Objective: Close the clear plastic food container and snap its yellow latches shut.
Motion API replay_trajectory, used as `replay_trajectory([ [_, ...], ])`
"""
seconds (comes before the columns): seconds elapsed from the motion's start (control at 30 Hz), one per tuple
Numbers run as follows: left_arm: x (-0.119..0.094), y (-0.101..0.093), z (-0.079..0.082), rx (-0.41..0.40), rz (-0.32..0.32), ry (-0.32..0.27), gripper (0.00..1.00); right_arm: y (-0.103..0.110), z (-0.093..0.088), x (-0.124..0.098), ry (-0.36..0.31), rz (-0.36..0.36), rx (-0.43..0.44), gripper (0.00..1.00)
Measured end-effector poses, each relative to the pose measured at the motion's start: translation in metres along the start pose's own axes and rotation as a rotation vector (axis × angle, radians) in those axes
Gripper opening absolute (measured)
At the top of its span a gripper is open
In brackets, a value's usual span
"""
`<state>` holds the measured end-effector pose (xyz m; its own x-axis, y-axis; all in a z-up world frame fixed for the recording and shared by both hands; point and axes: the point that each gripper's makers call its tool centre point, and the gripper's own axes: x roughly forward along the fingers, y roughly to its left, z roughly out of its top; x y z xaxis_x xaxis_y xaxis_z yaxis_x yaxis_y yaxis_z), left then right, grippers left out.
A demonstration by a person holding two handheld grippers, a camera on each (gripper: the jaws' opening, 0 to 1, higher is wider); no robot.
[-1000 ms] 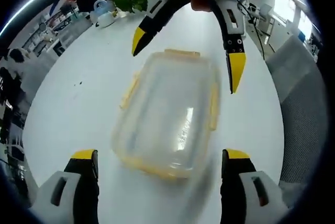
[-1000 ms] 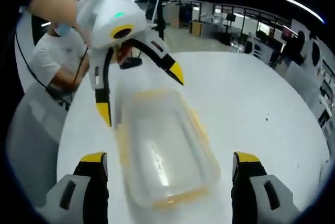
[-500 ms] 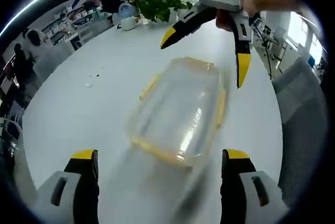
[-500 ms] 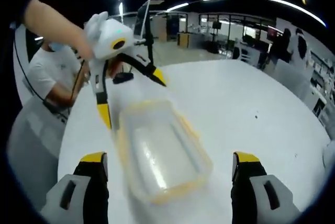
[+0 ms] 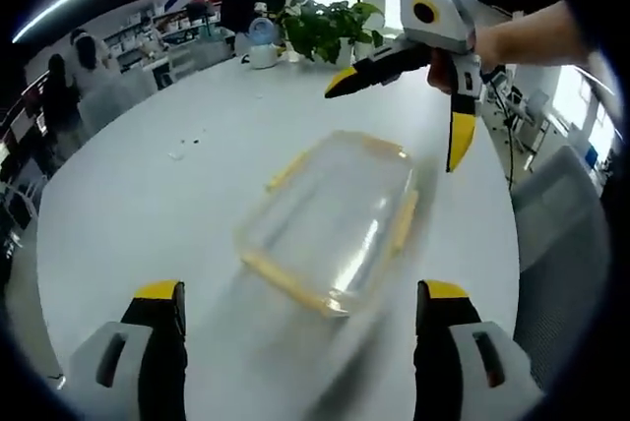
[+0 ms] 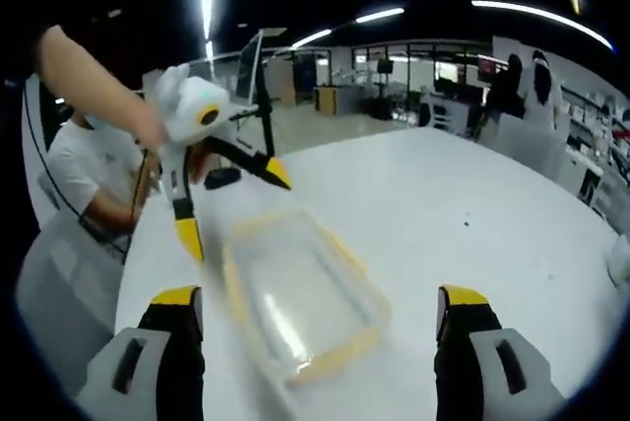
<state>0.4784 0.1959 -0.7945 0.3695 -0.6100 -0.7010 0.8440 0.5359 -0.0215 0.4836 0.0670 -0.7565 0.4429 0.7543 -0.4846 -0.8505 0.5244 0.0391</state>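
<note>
A clear plastic food container [image 5: 335, 219] with yellow latches lies on the white table [image 5: 148, 214], its lid on; motion blur hides how the latches stand. My left gripper [image 5: 303, 298] is open and held back from the container's near end. The right gripper [image 5: 418, 111] hangs open above its far end in the left gripper view. In the right gripper view the container [image 6: 300, 295] lies ahead of my open right gripper [image 6: 320, 305], and the left gripper [image 6: 228, 207] hovers open beyond the far end. Neither gripper touches the container.
A potted plant [image 5: 330, 28] and small items stand at the table's far edge. A grey chair [image 5: 566, 254] stands beside the table. A seated person in a white shirt [image 6: 94, 160] is at the table's edge. Desks and people fill the office behind.
Both grippers have drawn back and up from the container, so it looks smaller and farther in each view. The container stays on the table.
</note>
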Motion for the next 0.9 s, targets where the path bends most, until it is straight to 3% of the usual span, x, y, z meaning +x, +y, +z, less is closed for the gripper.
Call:
replay_trajectory([
  [0.33, -0.013, 0.007, 0.007, -0.100, 0.017, -0.120, 0.96, -0.010, -0.002, -0.013, -0.059, -0.062, 0.089, 1.00],
  [0.67, -0.019, 0.009, 0.001, -0.132, 0.046, -0.150, 0.96, -0.020, -0.002, -0.027, -0.107, -0.118, 0.152, 1.00],
  [0.9, -0.023, 0.003, -0.005, -0.231, 0.041, -0.204, 0.99, -0.017, -0.004, -0.033, -0.129, -0.132, 0.173, 1.00],
])
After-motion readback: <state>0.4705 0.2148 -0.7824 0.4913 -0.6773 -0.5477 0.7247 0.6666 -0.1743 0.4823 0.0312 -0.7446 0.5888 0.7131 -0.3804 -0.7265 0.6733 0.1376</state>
